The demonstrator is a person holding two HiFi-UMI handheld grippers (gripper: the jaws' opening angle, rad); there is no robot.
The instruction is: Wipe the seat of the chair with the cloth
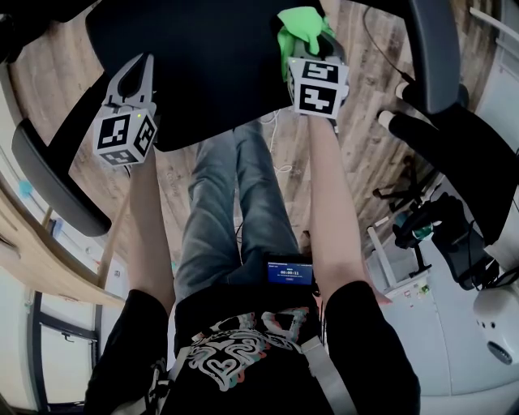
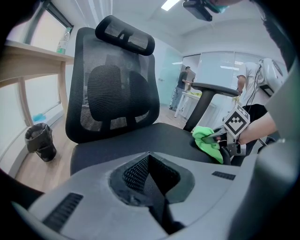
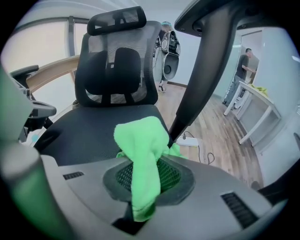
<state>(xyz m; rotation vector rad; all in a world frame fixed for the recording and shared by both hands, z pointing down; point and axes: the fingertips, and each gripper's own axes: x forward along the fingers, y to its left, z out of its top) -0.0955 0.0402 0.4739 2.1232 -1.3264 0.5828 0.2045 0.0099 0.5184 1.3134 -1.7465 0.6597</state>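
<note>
At one o'clock in the head view, by the right edge of the black seat [image 1: 203, 73], the green cloth [image 1: 302, 24] sits clamped in the right gripper [image 1: 312, 44], a fold bunched above the jaws and a tail hanging between them. It looks light, soft and limp, likely to crumple and drag on the seat fabric, so a deep hold on a thick fold suits it. Over at ten o'clock, the left gripper [image 1: 136, 71] hovers with jaws together on nothing
</note>
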